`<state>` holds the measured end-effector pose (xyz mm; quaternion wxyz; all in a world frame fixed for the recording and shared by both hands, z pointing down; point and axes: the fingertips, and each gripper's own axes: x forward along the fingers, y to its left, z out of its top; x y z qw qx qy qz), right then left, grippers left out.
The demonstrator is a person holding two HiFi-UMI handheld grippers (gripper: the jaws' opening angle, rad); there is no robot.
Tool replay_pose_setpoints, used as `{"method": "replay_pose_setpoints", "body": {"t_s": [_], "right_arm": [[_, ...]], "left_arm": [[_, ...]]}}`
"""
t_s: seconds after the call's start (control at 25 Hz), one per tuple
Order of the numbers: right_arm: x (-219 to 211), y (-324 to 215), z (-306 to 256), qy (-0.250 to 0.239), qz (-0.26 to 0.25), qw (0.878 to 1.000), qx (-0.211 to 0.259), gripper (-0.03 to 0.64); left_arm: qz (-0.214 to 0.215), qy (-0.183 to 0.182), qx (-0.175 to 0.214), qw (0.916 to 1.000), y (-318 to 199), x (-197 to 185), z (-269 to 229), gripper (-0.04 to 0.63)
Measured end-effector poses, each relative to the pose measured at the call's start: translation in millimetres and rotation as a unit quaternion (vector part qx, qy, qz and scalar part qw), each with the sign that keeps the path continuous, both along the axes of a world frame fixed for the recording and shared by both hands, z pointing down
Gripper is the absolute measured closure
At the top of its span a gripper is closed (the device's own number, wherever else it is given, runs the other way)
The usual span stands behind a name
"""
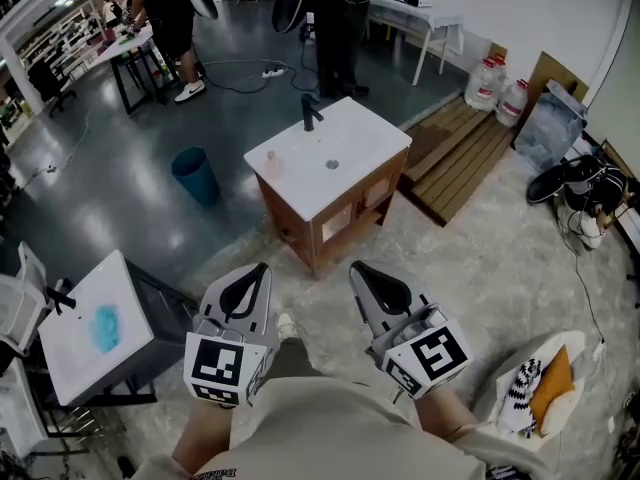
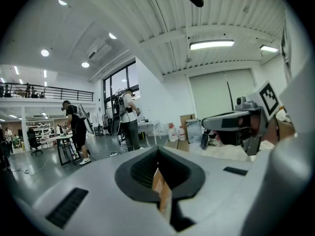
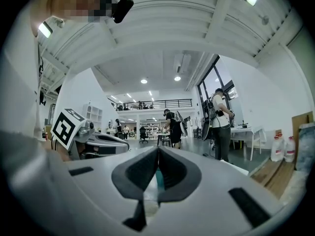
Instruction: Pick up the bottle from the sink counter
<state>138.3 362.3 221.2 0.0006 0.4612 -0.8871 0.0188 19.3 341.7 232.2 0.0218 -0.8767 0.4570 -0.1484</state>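
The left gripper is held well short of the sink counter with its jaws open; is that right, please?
Not quite: the left gripper has its jaws shut, as the left gripper view shows. It is indeed held well short of the sink counter.

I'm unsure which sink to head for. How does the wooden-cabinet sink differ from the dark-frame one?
The wooden-cabinet sink stands mid-view; the dark-frame sink sits at lower left. The wooden-cabinet sink carries a small pinkish bottle; the dark-frame sink shows a blue patch. Both have white tops.
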Motion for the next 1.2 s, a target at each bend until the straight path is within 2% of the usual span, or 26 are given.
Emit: {"method": "replay_pose_setpoints", "body": {"t_s": [0.16,0.32,0.52,0.92,1.2], "right_arm": [[-3.0,-11.9,17.0,0.005,0.003,1.000,-0.002,0.620],[-3.3,-33.3,29.9,0.006,0.011,1.000,-0.007,0.620],[-14.1,-71.7,37.1,0.014,0.010,1.000,-0.013,0.620],[-43.8,-193.1,36.9,0.024,0.010,0.999,-0.029,0.620],[-76.8,-297.5,36.4,0.038,0.014,0.998,-0.047,0.620]], "left_arm": [[0.003,0.001,-0.002,1.0000,-16.5,1.8,16.5,0.589],[0.009,0.026,0.004,0.9996,-40.5,4.7,20.9,0.589],[0.006,0.029,0.009,0.9995,-83.3,-6.2,20.8,0.589],[0.005,0.024,-0.010,0.9996,-202.7,-37.0,24.2,0.589],[-0.004,0.014,-0.032,0.9994,-309.0,-72.5,34.1,0.589]]}}
